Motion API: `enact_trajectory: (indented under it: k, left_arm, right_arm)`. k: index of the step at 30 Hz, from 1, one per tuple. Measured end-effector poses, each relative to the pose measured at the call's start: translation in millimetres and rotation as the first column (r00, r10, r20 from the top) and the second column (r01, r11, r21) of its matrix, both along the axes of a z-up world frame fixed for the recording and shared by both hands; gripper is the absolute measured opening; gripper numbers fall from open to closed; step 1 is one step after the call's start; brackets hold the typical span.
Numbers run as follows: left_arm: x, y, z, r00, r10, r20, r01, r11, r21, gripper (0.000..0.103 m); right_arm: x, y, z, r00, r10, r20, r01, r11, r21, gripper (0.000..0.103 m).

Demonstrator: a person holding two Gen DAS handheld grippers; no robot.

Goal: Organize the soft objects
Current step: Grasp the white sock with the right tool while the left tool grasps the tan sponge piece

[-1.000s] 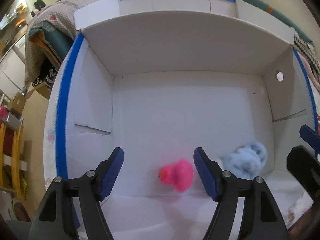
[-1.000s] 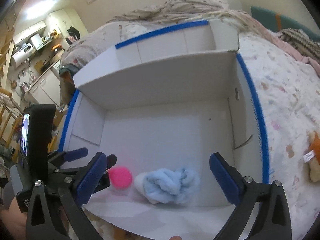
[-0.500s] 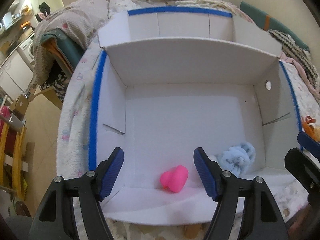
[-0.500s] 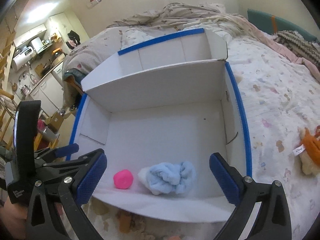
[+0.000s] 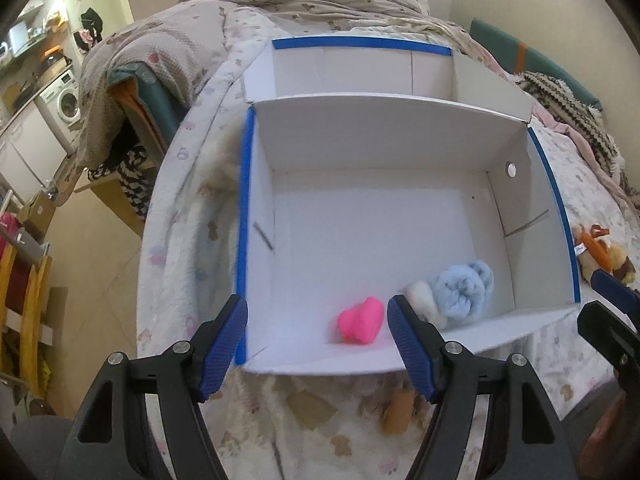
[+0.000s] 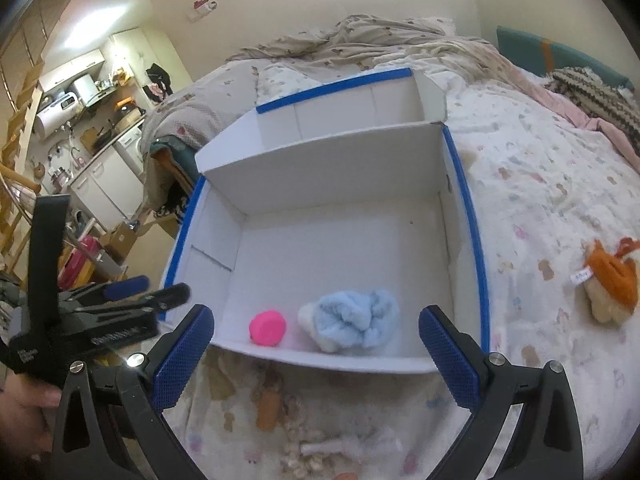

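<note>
A white cardboard box with blue-taped edges sits on the bed. Inside, near its front wall, lie a pink soft toy and a light blue and white fluffy toy, side by side. My left gripper hangs open above the box's front edge with nothing between its fingers. My right gripper is open too, empty, above the same front wall. An orange and tan plush toy lies on the bedspread to the right of the box.
The box has an empty back compartment behind a divider. A patterned bedspread covers the bed, with a crumpled blanket at the far end. Small bits lie on the cover in front of the box. A kitchen area lies left.
Both grippers have pulled back and up out of the box, so the whole box and the bed around it now show. The pink and blue toys stay where they lay.
</note>
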State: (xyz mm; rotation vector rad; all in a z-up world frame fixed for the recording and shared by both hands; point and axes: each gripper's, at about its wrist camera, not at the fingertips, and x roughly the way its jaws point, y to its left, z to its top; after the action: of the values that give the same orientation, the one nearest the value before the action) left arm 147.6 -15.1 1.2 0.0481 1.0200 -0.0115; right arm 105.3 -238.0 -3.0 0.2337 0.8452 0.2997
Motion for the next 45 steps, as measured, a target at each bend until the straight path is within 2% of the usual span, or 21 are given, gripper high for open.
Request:
enact_trajectory:
  k: [7,11,13,17,20,23,26,30,32,35,36,37,39,40,41,45]
  left_arm:
    - [-34,33,-2,0.998,0.061,0.017,-0.060,0.998,-0.035,0.070]
    - [-47,53,-9,0.992,0.109,0.057,-0.110,0.994,0.004,0.070]
    - [-47,62,-19,0.992,0.121,0.045,-0.123,0.992,0.033,0.070]
    - [-43,78,-40,0.986,0.160,-0.037,-0.161,0.987,-0.020,0.070]
    - [-36,78,-62,0.979,0.159,-0.131,-0.169,0.983,-0.072,0.069]
    - [-35,57,-79,0.978,0.091,-0.189,-0.110,0.989,-0.096,0.067]
    - [-35,32,-98,0.966,0.006,-0.258,-0.043,0.990,-0.137,0.062]
    - [-31,20,-123,0.946,0.045,-0.320,-0.070,0.995,-0.069,0.060]
    - [-27,20,-131,0.937,0.069,-0.342,-0.094,0.994,-0.056,0.056]
    - [-22,23,-138,0.932,0.081,-0.355,-0.106,0.993,-0.051,0.038]
    - [-21,24,-138,0.931,0.079,-0.355,-0.109,0.992,-0.064,0.025]
    - [-18,23,-138,0.932,0.079,-0.353,-0.108,0.992,-0.063,0.018]
    - [-18,25,-135,0.935,0.087,-0.345,-0.111,0.993,-0.050,0.012]
    - [-17,27,-133,0.935,0.092,-0.343,-0.116,0.992,-0.052,0.009]
    - [-17,31,-132,0.935,0.106,-0.338,-0.129,0.990,-0.048,0.009]
    - [-19,42,-122,0.941,0.136,-0.309,-0.162,0.985,-0.061,0.008]
  right_arm:
    - [-25,-9,-14,1.000,-0.018,-0.021,0.018,1.000,0.013,0.103]
    - [-33,-16,-29,0.999,-0.031,-0.045,0.031,0.999,0.013,0.103]
    - [-36,-20,-41,0.997,-0.042,-0.069,0.043,0.999,0.010,0.103]
    - [-33,-34,-56,0.985,-0.112,-0.130,0.119,0.992,0.047,0.103]
    - [-30,-37,-62,0.979,-0.138,-0.153,0.146,0.989,0.038,0.103]
    - [-28,-34,-68,0.975,-0.140,-0.175,0.146,0.989,0.020,0.103]
    - [-26,-30,-72,0.973,-0.124,-0.193,0.131,0.991,0.021,0.103]
    - [-25,-30,-76,0.970,-0.119,-0.211,0.127,0.992,0.026,0.103]
    - [-24,-32,-79,0.965,-0.117,-0.233,0.128,0.991,0.031,0.103]
    - [-21,-33,-91,0.946,-0.123,-0.299,0.136,0.990,0.022,0.103]
    - [-19,-33,-96,0.938,-0.120,-0.326,0.136,0.990,0.026,0.103]
    - [-16,-33,-103,0.926,-0.108,-0.362,0.130,0.991,0.038,0.103]
    - [-12,-29,-118,0.899,-0.059,-0.433,0.103,0.991,0.080,0.100]
    - [-11,-27,-123,0.889,-0.046,-0.455,0.094,0.992,0.084,0.090]
    - [-10,-24,-128,0.880,-0.036,-0.474,0.084,0.993,0.081,0.086]
    - [-11,-10,-142,0.856,0.003,-0.516,0.036,0.997,0.065,0.082]
